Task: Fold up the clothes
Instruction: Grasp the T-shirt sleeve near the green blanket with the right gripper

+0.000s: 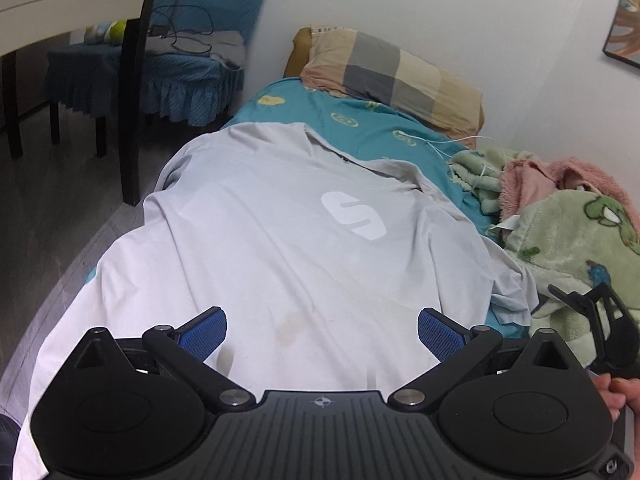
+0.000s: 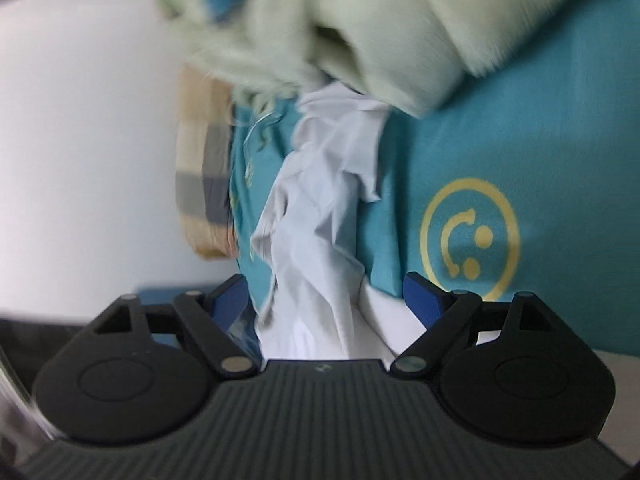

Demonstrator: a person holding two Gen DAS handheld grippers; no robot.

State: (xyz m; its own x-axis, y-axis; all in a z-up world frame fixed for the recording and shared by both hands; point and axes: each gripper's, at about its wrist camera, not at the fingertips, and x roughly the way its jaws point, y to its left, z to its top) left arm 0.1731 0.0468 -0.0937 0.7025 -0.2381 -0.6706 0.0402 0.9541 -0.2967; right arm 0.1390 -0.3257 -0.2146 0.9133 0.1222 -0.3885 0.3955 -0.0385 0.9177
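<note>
Left wrist view first: a pale grey shirt (image 1: pixel 304 240) lies spread face up on the bed (image 1: pixel 360 120), collar toward the pillow (image 1: pixel 392 76) at the head end, hem hanging off the near edge. The left tool (image 1: pixel 322 334) hovers over the hem with its blue pads spread wide and nothing between them. At the bed's wall-side edge a fleecy green blanket (image 1: pixel 568 240) sits bunched up, and the shirt's wall-side sleeve runs right against it. The right tool (image 1: pixel 600 320) shows there only as a dark shape with a hand (image 1: pixel 616 392) below it, so from this view I cannot tell how its jaws stand.

Right wrist view settles that: the right tool (image 2: pixel 324 298) is rolled on its side, jaws wide apart, with the crumpled grey sleeve (image 2: pixel 320 208) running up between the pads but not pinched. Blurry picture, mind. The green blanket (image 2: pixel 360 32) crowds in above, the teal sheet (image 2: pixel 520 140) fills the side.

By my read the shirt is laid out and no fold is made yet; the sleeve pickup looks to be the step in hand. Next move calls for closing on sleeve fabric alone, clear of the fleece, then carrying it across the chest.

Only the left view gives the whole layout; only the right gives the sleeve's wrinkles.
</note>
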